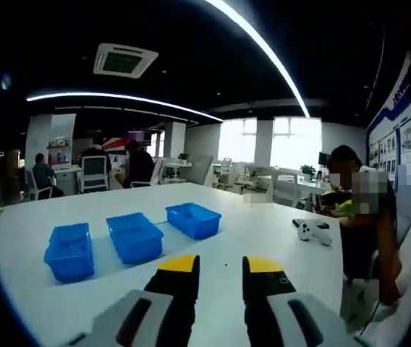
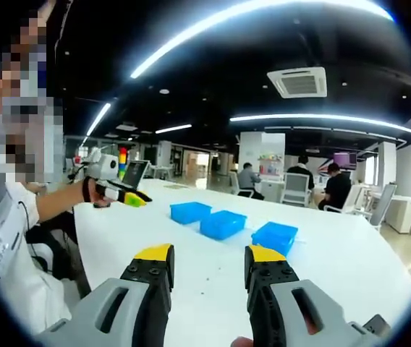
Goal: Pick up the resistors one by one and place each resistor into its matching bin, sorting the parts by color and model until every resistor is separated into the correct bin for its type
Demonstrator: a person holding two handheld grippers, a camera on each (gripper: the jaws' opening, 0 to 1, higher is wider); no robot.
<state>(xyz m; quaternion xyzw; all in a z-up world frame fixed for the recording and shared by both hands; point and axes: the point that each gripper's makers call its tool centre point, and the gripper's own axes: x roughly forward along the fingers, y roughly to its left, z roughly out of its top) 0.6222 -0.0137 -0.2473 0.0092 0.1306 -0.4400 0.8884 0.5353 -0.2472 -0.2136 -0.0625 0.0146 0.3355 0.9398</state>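
On the white table point(image 1: 263, 231) ahead of me sit three blue bins point(image 1: 134, 236) in a row, near one another and well apart from both my grippers. My left gripper point(image 1: 221, 266) hangs above the tabletop with its yellow-tipped fingers apart and nothing between them; my right gripper point(image 2: 210, 254) is likewise spread and bare. I cannot make out any resistors from here. A white game controller point(image 1: 312, 230) lies off to the right of the bins. Another person's gripper point(image 2: 122, 194) reaches in over the table's far left edge.

Blue bins point(image 1: 134, 236); white table point(image 1: 249, 231); claw point(image 1: 221, 266) yellow-tipped, black.
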